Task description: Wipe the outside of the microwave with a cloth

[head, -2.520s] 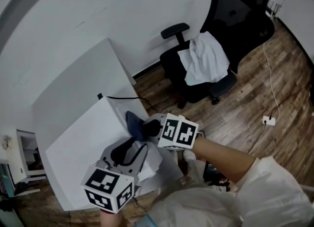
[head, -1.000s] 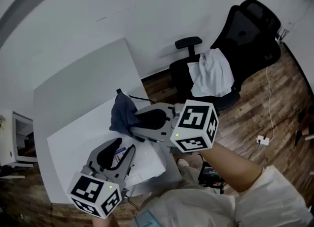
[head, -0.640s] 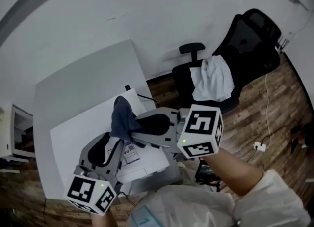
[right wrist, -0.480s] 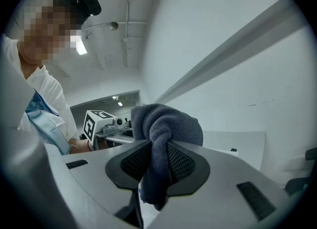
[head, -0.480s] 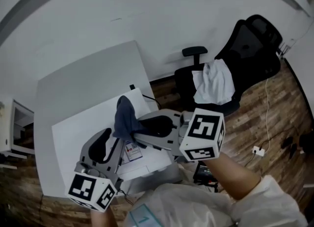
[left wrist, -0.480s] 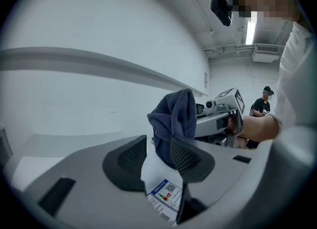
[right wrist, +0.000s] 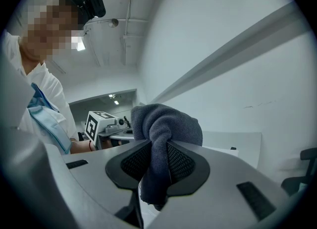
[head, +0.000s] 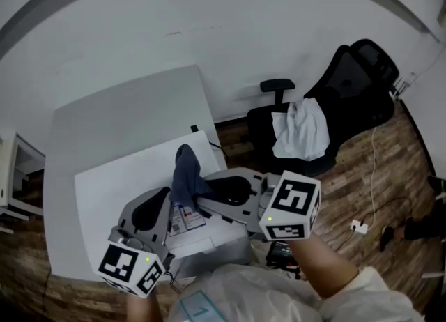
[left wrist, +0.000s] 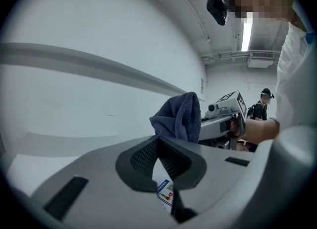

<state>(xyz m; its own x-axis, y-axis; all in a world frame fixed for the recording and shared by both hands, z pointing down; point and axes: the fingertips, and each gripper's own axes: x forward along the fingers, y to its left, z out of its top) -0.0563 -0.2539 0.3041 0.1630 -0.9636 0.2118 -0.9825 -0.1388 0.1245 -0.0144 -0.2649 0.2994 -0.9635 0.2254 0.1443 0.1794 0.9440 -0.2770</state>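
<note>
Cloth (right wrist: 166,121) between right tool (right wrist: 158,148) jaws

left tongs (head: 166,194), right tongs (head: 198,191): grey, black mesh | marker cubes (head: 291,209): black-white | sleeve (head: 366,291): white

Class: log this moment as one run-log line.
right hand-held gripper: shut on cloth | left hand-held gripper: jaws just closed, empty | cloth: over microwave
</note>
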